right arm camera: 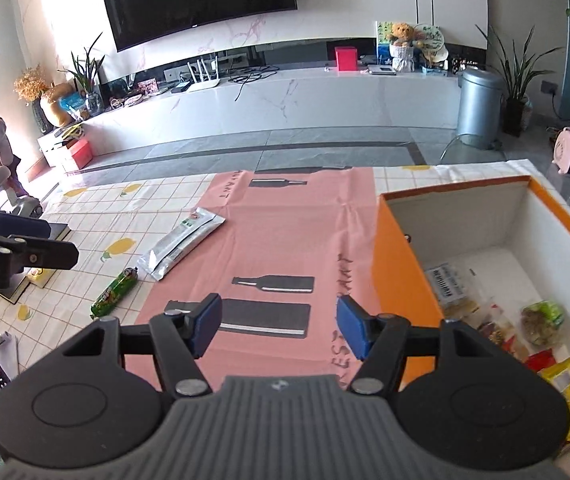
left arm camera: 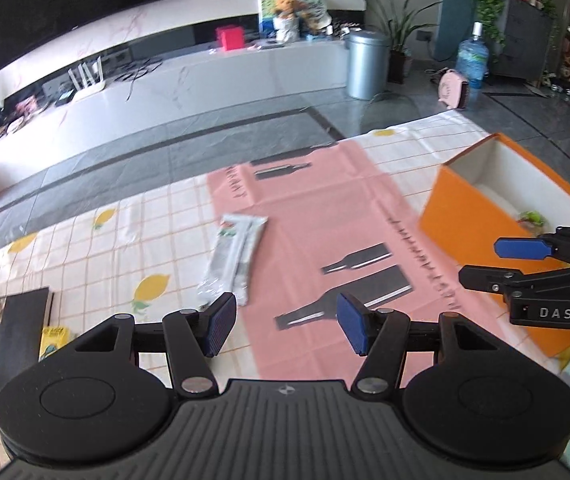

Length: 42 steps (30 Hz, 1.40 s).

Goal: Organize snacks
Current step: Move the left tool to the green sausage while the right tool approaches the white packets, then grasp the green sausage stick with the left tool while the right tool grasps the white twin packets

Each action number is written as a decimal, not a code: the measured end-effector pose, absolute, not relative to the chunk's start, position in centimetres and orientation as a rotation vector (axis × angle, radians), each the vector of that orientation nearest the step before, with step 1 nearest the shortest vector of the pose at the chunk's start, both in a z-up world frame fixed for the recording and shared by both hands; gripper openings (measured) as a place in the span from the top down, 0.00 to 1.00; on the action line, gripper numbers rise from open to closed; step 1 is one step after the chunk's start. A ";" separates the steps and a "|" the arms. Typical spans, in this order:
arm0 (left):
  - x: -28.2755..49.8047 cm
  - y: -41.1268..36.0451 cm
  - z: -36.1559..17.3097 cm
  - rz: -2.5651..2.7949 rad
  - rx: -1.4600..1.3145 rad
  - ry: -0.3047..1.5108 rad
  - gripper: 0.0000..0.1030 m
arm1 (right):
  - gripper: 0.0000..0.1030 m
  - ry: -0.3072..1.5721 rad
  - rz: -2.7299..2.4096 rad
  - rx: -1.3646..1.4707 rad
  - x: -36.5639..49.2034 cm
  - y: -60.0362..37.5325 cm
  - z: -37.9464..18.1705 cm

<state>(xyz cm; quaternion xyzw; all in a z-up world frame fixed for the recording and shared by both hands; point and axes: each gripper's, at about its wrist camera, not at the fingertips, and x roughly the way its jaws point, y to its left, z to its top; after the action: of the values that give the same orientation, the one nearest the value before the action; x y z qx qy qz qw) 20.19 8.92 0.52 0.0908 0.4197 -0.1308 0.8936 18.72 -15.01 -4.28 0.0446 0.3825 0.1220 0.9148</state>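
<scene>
A long silver foil snack packet (right arm camera: 181,243) lies flat beside a green sausage-shaped snack (right arm camera: 113,293); the open orange cardboard box (right arm camera: 405,264) holds several packets.

Pouch (right arm camera: 181,243) left of box (right arm camera: 403,280)

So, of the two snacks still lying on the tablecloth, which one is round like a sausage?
The green tube snack, lying on the checked cloth nearer the camera. The other, the silver packet, is flat and lies partly on the pink mat.

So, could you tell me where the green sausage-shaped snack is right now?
In the right wrist view, the green snack lies on the tablecloth left of centre, beside the silver packet.
</scene>
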 end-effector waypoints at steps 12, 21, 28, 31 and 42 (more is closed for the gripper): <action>23.4 13.4 -6.2 -0.135 0.139 0.994 0.44 | 0.41 0.819 0.336 0.061 23.3 -8.4 -8.0; 25.0 14.8 -10.7 -0.060 0.087 1.014 0.51 | 0.41 0.842 0.377 0.072 27.5 -4.6 -10.9; 25.6 15.4 -12.0 -0.049 0.062 0.961 0.66 | 0.41 0.849 0.413 0.065 30.0 -2.3 -12.7; 25.8 15.3 -12.4 -0.063 0.056 0.938 0.72 | 0.37 0.857 0.408 0.076 31.1 -1.7 -13.5; 26.5 17.4 -12.8 0.030 -0.077 0.888 0.75 | 0.31 0.868 0.393 0.101 35.1 1.1 -15.7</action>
<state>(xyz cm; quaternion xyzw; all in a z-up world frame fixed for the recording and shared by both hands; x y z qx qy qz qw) 26.49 17.44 -12.75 -0.0374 0.4294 0.0147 0.9022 35.12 1.13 -15.73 0.0484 0.4177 0.1889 0.8874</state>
